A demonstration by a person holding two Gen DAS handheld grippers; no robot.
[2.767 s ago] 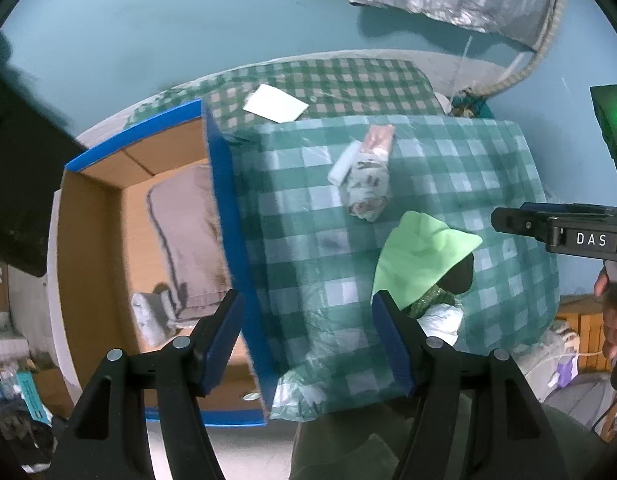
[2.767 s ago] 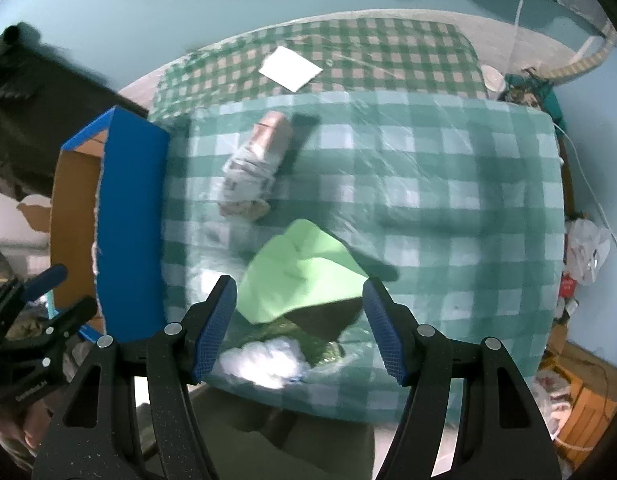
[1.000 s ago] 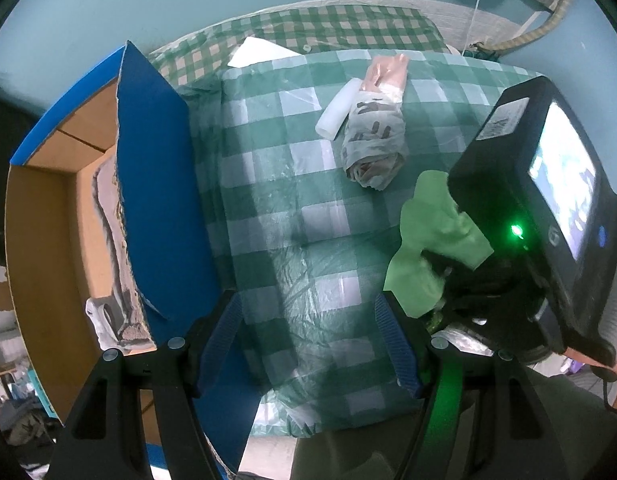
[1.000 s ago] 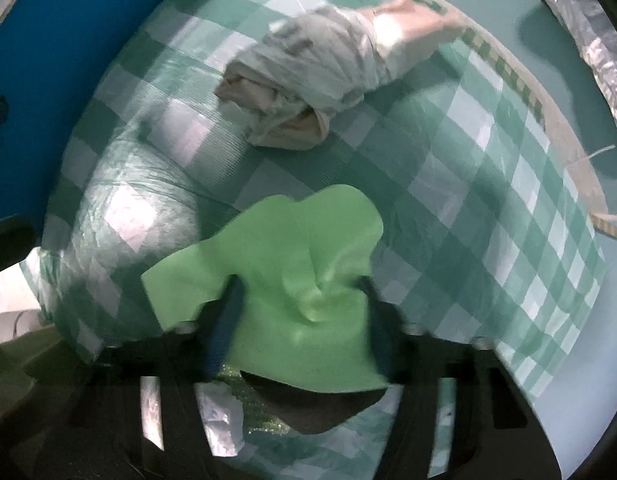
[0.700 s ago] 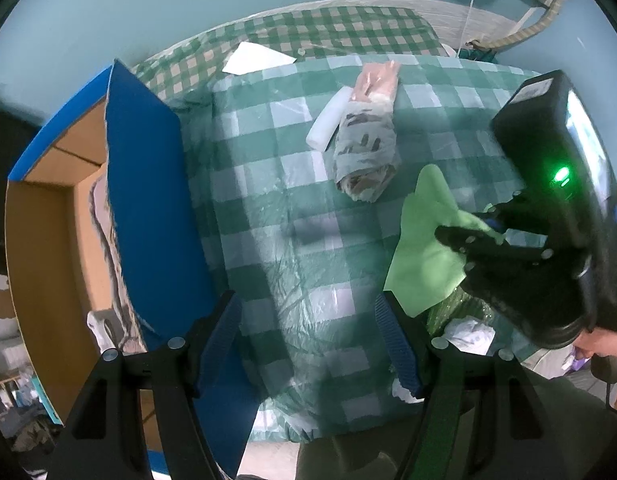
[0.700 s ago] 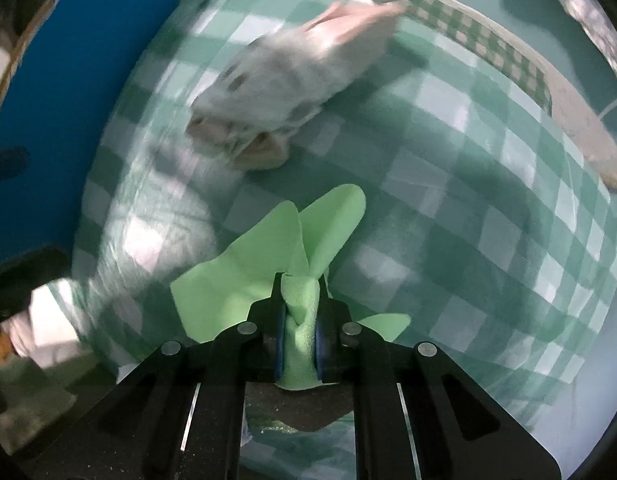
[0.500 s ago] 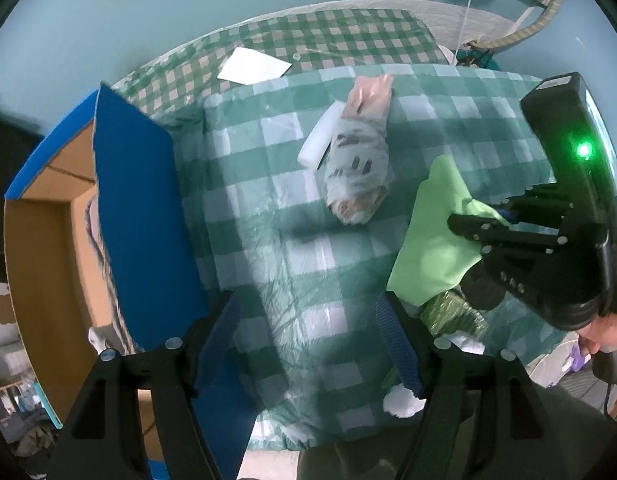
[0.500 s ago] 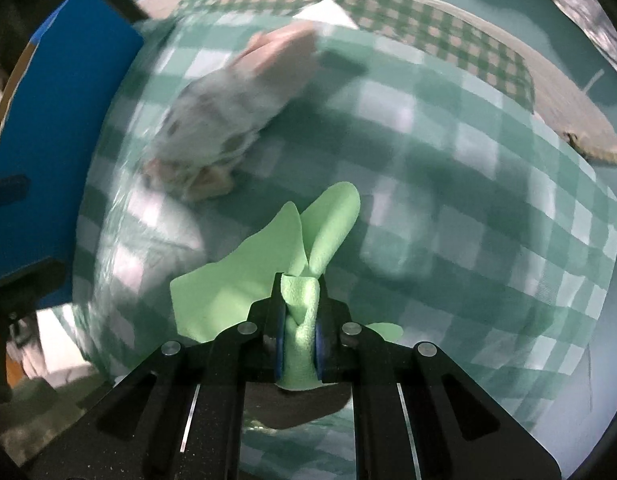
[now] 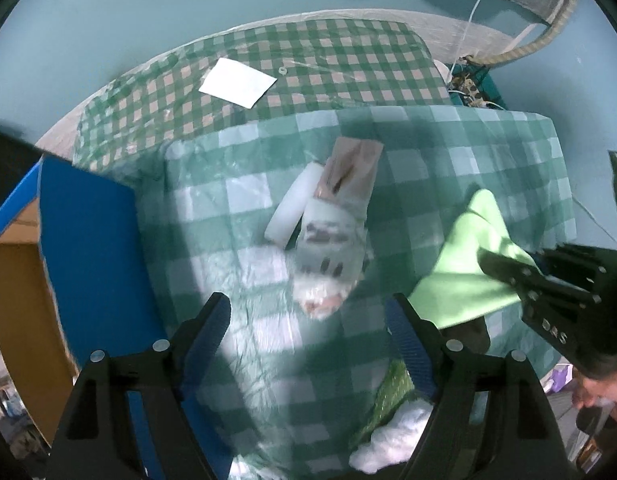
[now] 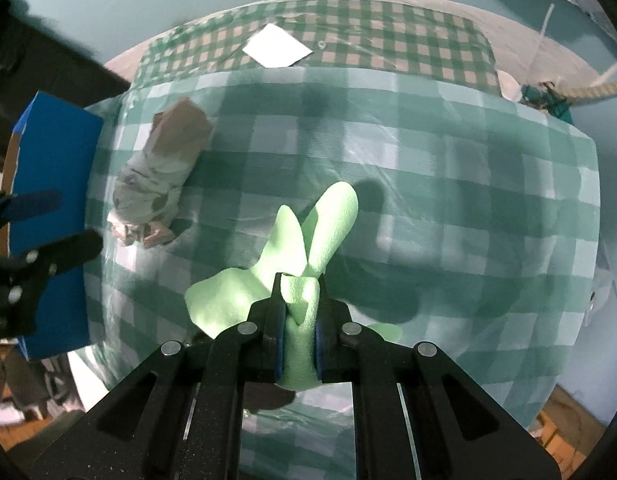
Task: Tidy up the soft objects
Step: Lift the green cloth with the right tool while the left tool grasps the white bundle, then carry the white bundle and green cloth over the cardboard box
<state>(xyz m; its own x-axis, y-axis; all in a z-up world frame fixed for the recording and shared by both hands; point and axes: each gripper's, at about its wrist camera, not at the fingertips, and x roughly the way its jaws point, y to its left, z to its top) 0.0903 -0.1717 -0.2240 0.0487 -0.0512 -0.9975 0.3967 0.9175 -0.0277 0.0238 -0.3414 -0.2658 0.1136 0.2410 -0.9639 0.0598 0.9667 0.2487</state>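
My right gripper (image 10: 298, 312) is shut on a light green foam sheet (image 10: 304, 236) and holds it lifted above the green checked table (image 10: 448, 200). The sheet (image 9: 468, 268) also shows in the left wrist view, hanging from the right gripper (image 9: 504, 268). A rolled bundle of pale patterned and pink cloth (image 9: 336, 236) lies mid-table beside a white foam roll (image 9: 294, 204); the bundle also shows in the right wrist view (image 10: 156, 184). My left gripper (image 9: 308, 332) is open and empty, hovering just short of the bundle.
A blue-sided cardboard box (image 9: 88, 260) stands against the table's left edge. A white paper (image 9: 236, 82) lies on the farther checked surface. Green and white stuff (image 9: 392, 432) lies at the table's near edge. A teal wall is behind.
My right gripper closed on the green sheet and lifted it off the table. My left gripper drifted toward the cloth bundle, away from the box.
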